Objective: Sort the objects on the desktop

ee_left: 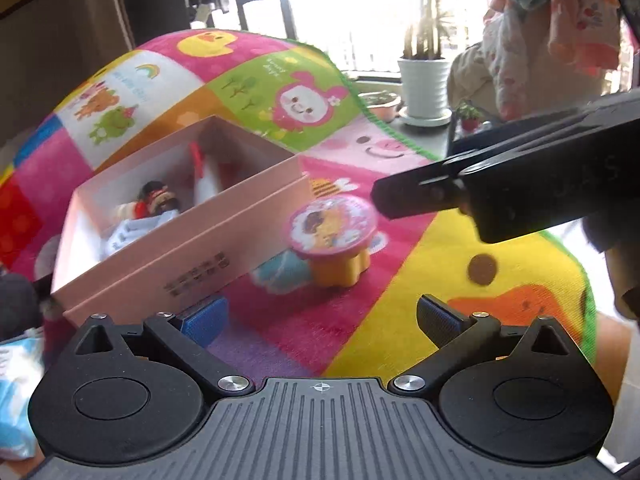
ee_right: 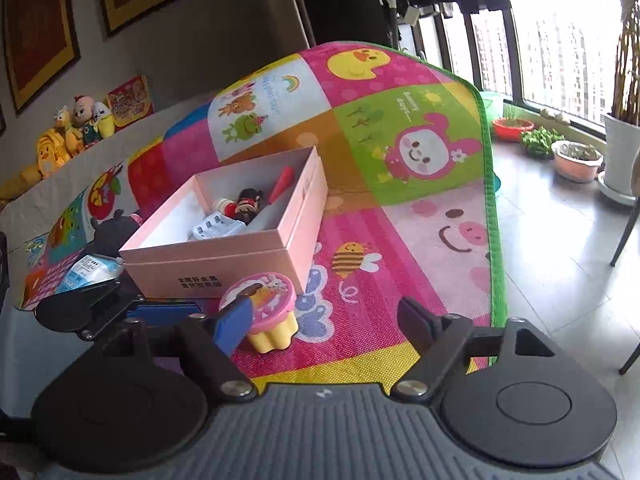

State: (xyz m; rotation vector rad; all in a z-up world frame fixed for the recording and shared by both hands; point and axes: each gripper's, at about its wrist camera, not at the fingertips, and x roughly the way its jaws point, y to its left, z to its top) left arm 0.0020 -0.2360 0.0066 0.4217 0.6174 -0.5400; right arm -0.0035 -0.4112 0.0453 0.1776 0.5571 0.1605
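Both grippers empty, jaws spread wide. Left gripper (ee_left: 320, 316) sits low over the mat (ee_left: 420, 264), its left finger just beside the pink box (ee_left: 192, 256). Right gripper (ee_right: 324, 320) hovers near the jelly cup (ee_right: 262, 308), which stands on the mat just beside the box front corner, left finger overlapping the cup in view; contact unclear. Box open, holds a doll (ee_right: 248, 204), a red piece (ee_right: 282, 184) and a blue-white item (ee_right: 214, 228). Blue-white packet (ee_right: 86, 270) left of box.
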